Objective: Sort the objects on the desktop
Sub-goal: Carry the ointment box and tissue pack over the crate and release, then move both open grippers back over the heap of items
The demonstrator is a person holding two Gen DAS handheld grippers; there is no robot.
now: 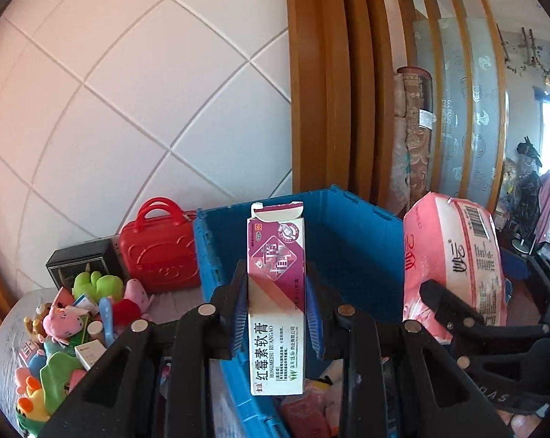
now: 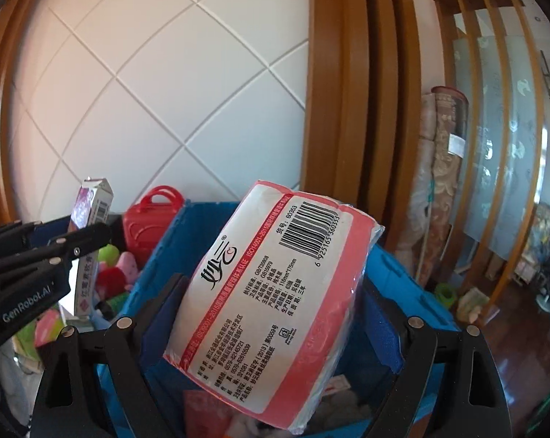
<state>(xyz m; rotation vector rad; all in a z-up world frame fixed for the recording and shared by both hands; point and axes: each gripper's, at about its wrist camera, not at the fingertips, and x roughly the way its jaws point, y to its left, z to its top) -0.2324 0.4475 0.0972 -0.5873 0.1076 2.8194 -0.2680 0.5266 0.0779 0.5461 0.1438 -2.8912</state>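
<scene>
A: Left fingers [image 1: 276, 314]?
B: Pinched on ointment carton [image 1: 276, 303], mid-length, carton upright, top flap torn open. Narrow sides gripped, likely to keep the printed face clear and the box steady.

A: Right fingers [image 2: 271, 314]?
B: Spread wide, yet pressed against pink tissue pack [image 2: 267, 292], soft wrap bulging between the pads; tilted, barcode end uppermost. Wide hold judged necessary for so bulky a pack.

A: Location of both items?
B: Held aloft over blue crate [image 1: 347, 241], side by side, neither released. Probably destined for the crate, some small goods already inside.

A: Beyond the crate?
B: Red toy suitcase [image 1: 158, 244] just beside crate's left wall; dark box [image 1: 81, 266] next to it; plush toys [image 1: 74, 314] heaped toward table's left edge [image 1: 4, 328].

A: Room?
B: White diamond-panelled wall, wooden frame, frosted-glass screen, rolled rugs standing in corner.
</scene>
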